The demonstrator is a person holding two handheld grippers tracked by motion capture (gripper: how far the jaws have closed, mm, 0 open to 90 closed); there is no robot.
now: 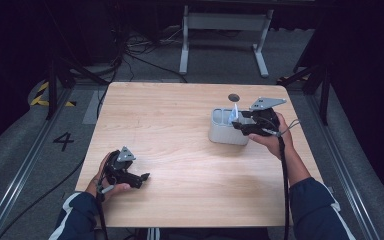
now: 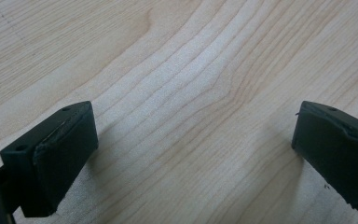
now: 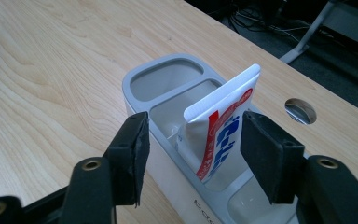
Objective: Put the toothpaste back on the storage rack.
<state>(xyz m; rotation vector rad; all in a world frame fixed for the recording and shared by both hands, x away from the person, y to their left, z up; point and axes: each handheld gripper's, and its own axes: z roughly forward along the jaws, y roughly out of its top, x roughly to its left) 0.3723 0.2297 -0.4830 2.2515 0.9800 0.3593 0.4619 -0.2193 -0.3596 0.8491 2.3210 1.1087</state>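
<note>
A pale wooden surface point(image 1: 180, 150) stands on a grey carpeted floor point(image 1: 25, 150), with dark surroundings, loose cables point(image 1: 130, 50) and a white frame leg point(image 1: 184, 45) beyond its far edge.

At the near left, the left tool point(image 1: 142, 177) lies low over the surface in the person's left hand point(image 1: 109, 182), pointing towards the middle. In the left gripper view its two black jaws stand spread wide over bare wood grain, with nothing between them.

Right of the middle, towards the far edge, a grey holder point(image 1: 227, 131) with several open compartments sits upright on the surface. A white toothpaste tube point(image 1: 233, 114) with red and blue print stands in one of its middle compartments, flat crimped end up, leaning a little. Just behind the holder a round cable hole point(image 1: 233, 97) is cut into the wood.

At the right, the right hand point(image 1: 272, 136) holds the right tool point(image 1: 240, 125) at the holder's rim. In the right gripper view the right tool point(image 3: 193, 149) has its jaws parted to either side of the tube point(image 3: 219, 135), a clear gap showing on each side, so the pads do not press it. The tube rests in the holder point(image 3: 137, 88), well apart from the left tool.
</note>
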